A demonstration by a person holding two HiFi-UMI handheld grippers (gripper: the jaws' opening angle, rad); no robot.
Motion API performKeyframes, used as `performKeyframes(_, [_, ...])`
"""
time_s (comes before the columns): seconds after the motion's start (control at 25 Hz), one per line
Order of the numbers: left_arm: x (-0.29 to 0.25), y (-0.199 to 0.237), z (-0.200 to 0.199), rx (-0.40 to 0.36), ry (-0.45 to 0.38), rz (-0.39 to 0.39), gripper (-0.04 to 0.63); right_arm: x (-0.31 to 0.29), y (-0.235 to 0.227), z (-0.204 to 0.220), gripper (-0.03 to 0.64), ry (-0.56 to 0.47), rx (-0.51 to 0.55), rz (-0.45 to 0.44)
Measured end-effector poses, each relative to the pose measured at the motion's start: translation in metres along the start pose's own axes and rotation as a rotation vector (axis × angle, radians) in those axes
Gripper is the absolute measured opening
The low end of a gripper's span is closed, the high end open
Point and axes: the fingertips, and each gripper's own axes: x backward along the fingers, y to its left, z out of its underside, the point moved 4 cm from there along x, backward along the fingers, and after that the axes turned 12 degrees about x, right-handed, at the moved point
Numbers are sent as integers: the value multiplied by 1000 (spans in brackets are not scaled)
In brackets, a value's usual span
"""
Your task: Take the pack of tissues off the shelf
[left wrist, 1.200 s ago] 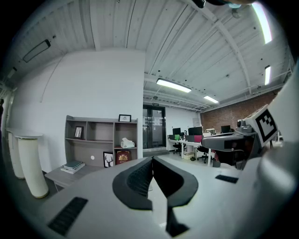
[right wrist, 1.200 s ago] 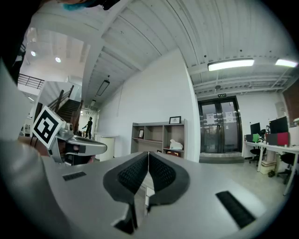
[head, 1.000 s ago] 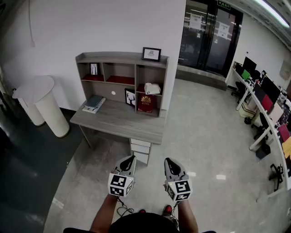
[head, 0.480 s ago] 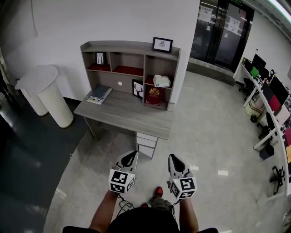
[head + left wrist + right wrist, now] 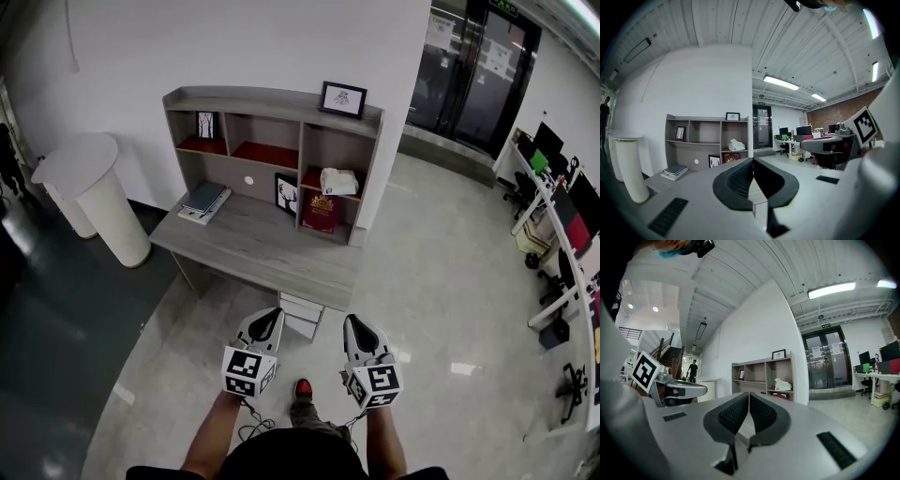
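The white pack of tissues (image 5: 338, 181) lies on the right-hand shelf of the grey desk hutch (image 5: 272, 97), above a red book; it also shows small in the left gripper view (image 5: 736, 146) and the right gripper view (image 5: 783, 385). My left gripper (image 5: 267, 323) and right gripper (image 5: 355, 328) are held side by side over the floor, well short of the desk (image 5: 253, 246), pointing towards it. Both are shut with nothing between their jaws.
A framed picture (image 5: 342, 98) stands on top of the hutch, books (image 5: 203, 200) lie on the desk's left, a drawer unit (image 5: 301, 314) sits under it. A white round pedestal (image 5: 94, 199) stands left. Office desks with monitors (image 5: 562, 216) line the right. A person (image 5: 692, 368) stands far off.
The view has moved closer to the desk and turned a little left; the hutch sits lower and more central. Both grippers keep the same shut pose in front of me.
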Motion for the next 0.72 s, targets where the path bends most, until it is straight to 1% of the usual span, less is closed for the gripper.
performKeyframes(0.32, [-83,16,-20,19,-2,-21,8,-67,-52,14,32,-3,-18,-39])
performKeyframes(0.72, [-164,22,-18,21,25,-17,8,-121,-105,38,32,-3,-56,-57])
